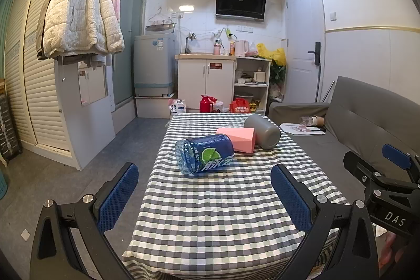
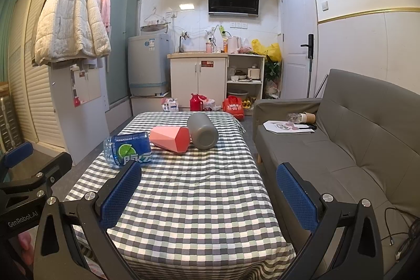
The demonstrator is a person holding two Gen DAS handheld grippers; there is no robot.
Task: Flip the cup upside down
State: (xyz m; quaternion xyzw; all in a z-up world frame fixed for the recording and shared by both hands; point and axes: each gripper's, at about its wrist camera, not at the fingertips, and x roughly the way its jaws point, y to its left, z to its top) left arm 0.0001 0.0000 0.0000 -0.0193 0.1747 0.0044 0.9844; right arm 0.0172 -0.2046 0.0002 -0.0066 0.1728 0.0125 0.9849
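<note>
Pink cup (image 1: 237, 138), grey cup (image 1: 262, 131), one bottle (image 1: 204, 154)

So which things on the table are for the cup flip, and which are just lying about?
For the job:
- pink cup, on its side
- gray cup, on its side
- left tool, open
- right tool, open

Lying about:
- cut blue bottle
- checked tablecloth
- gray sofa

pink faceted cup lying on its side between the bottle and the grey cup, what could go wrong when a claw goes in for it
1. The pink faceted plastic cup lies touching or nearly touching the grey cylindrical cup; an open claw closing around it may knock the grey one, which could roll.
2. The blue-labelled plastic bottle lies on its side close by, so a nudge may roll it toward the checked tablecloth's left edge.
3. Angled facets may slip between flat pads.
</note>
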